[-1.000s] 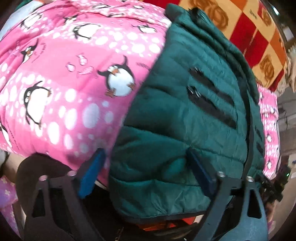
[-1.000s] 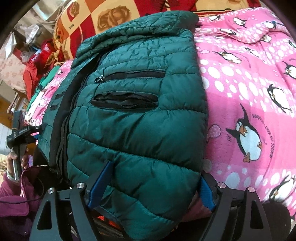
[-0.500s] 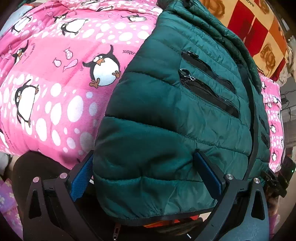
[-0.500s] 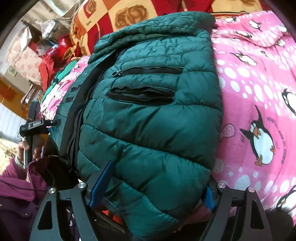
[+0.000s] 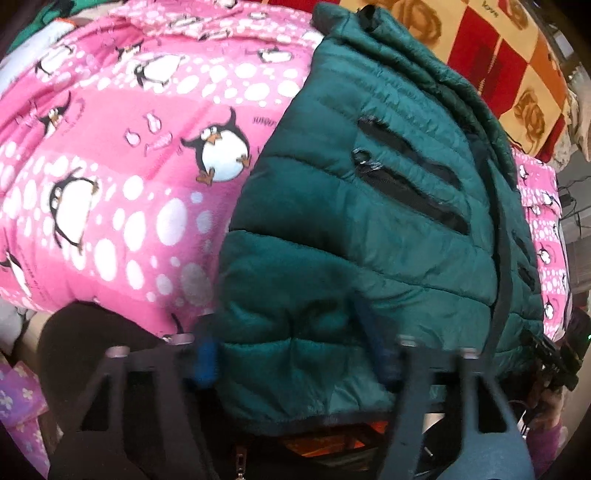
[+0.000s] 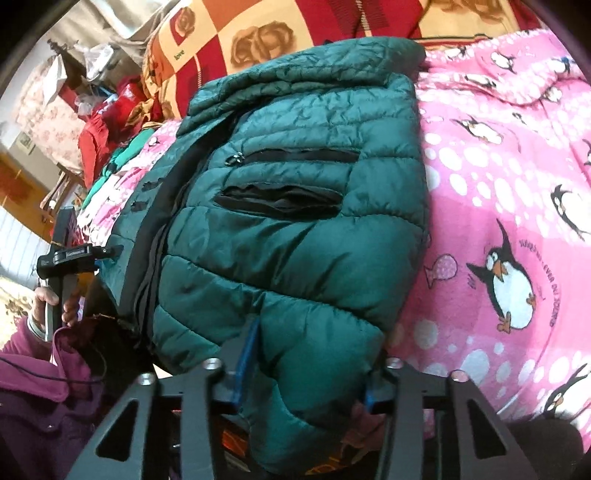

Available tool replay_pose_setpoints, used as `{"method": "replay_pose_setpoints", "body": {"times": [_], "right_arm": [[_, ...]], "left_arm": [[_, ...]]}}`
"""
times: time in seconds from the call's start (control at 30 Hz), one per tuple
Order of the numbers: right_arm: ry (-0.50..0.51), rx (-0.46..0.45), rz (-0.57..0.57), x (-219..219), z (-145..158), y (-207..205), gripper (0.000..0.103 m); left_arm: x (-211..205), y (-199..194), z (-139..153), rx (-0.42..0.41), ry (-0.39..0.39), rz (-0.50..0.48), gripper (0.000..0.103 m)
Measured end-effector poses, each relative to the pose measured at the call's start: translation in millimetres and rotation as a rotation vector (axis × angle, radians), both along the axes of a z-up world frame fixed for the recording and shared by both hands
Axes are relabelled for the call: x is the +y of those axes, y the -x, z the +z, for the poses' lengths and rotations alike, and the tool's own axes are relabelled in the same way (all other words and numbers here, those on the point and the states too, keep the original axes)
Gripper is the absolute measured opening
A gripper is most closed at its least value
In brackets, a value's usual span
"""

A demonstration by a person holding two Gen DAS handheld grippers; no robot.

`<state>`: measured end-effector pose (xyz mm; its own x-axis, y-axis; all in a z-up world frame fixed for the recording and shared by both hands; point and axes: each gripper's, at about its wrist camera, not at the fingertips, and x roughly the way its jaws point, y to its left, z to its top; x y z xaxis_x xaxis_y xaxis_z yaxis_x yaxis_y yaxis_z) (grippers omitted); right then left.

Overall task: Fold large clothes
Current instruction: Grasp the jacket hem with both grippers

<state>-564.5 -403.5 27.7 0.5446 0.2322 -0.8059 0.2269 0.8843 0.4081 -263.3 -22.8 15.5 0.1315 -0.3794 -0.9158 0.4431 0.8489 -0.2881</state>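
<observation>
Green quilted jacket point(image 6: 295, 229): puffer type, lying folded on the bed, hem at the near edge, collar toward the far side. Two black zip pockets on the upper panel, the nearer one gaping; a dark placket strip runs along one side.

Right claw point(image 6: 306, 373): jaws have just been closing and now pinch a bunched fold of the jacket's near hem between blue pads.

Left claw point(image 5: 295, 354): jaws likewise have just been closing, blurred in the left wrist view, pressed against the sides of the near hem corner with the padding squeezed between.

Pink blanket point(image 5: 122, 177): fleece, white dots and penguin print, covering the bed beneath and beside the jacket.

Checked cover point(image 6: 258, 33): red, orange and cream squares with rose motifs, at the far side of the bed beyond the collar.

Person: hand point(image 6: 55, 302) gripping the left claw's handle at the left of the right wrist view, purple sleeve point(image 6: 37, 369) below it.

Room: heap of red and green clothes point(image 6: 110, 136) at far left, floral fabric behind it.
</observation>
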Motion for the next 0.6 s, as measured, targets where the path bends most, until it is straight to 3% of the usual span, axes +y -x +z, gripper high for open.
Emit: {"method": "replay_pose_setpoints", "body": {"times": [0.03,0.13,0.6], "right_arm": [[0.008,-0.007,0.006,2.0,3.2,-1.6,0.031],[0.027,-0.046,0.027,4.1,17.3,-6.9,0.026],[0.016,-0.203,0.012,-13.1,59.9,-7.3,0.024]], "left_arm": [[-0.5,1.8,4.1,-0.013,0.003,-0.011,0.030],[-7.0,6.8,14.5,-0.073,-0.025,-0.044,0.018],[-11.0,6.6,55.9,-0.170,0.004,-0.043,0.014]]}}
